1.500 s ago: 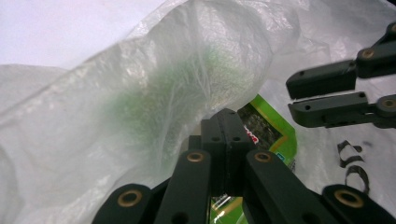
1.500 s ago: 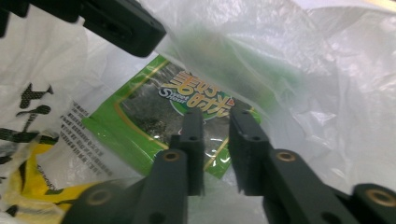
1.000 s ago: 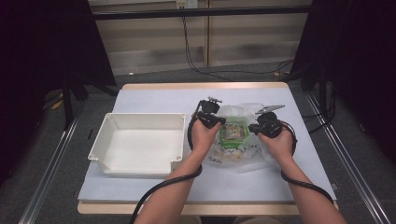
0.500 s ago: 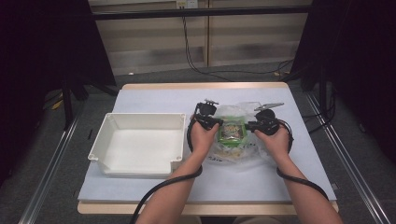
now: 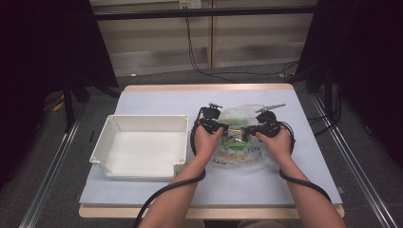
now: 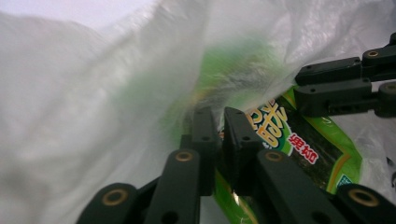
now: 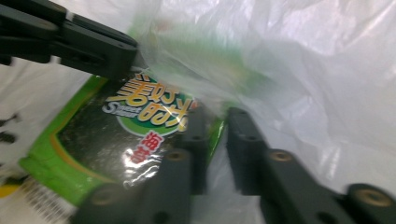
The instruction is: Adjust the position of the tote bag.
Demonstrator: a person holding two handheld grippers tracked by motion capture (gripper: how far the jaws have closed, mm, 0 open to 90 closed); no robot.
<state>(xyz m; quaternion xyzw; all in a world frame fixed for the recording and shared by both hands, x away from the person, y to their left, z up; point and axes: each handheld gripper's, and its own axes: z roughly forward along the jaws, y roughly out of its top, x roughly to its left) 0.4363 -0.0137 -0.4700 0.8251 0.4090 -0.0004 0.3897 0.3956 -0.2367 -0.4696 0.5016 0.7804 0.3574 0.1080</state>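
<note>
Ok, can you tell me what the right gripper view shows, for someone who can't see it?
A green snack packet lies in a clear plastic bag, and the right gripper has its two black jaws nearly together at the packet's edge, film bunched around them. The left gripper reaches in from the upper left, its tip at the packet's top edge.

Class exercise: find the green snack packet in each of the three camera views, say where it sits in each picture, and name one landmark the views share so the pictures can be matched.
High view: the green snack packet lies right of centre on the table, between the two hands.
Left gripper view: the packet is at lower right.
Right gripper view: the packet is at left, lower half.
Shared landmark: the clear plastic bag around the packet.
</note>
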